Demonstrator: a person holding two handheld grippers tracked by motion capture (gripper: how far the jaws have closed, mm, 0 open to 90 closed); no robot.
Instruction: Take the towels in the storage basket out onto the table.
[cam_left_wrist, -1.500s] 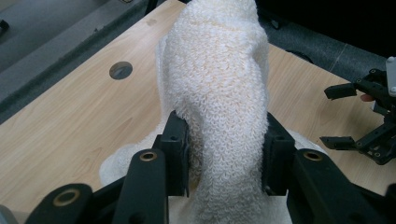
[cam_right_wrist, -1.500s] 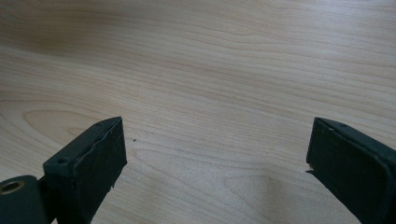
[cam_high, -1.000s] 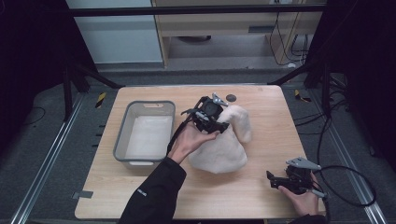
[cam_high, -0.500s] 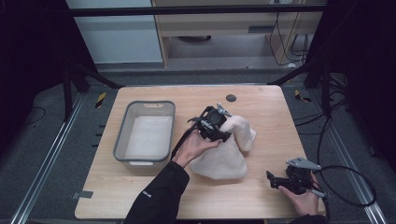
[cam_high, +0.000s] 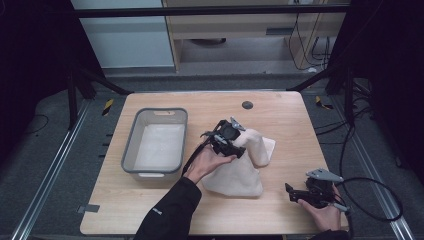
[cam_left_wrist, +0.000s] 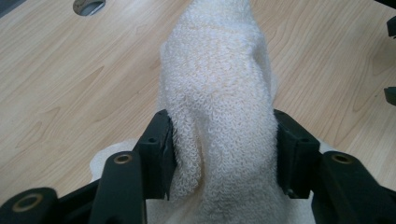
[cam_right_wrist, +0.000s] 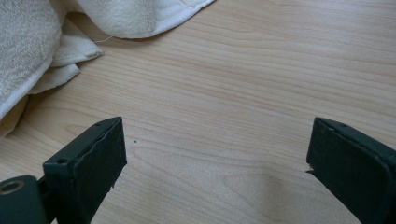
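Table (cam_high: 150, 210): light wood top carried every item; a dark round grommet (cam_high: 247, 105) sat at 12 o'clock near the far edge.
Bin (cam_high: 131, 147): grey rectangular tub lay at 9 o'clock of the towel, just beside the left hand.
Towel (cam_high: 235, 175): cream terry cloth was at table centre, one fold raised into a ridge.
Left gripper (cam_high: 227, 145): jaws were clamped on the raised towel ridge.
Right gripper (cam_high: 295, 194): at 4 o'clock of the towel, jaws were spread wide over bare wood, gripping nothing.
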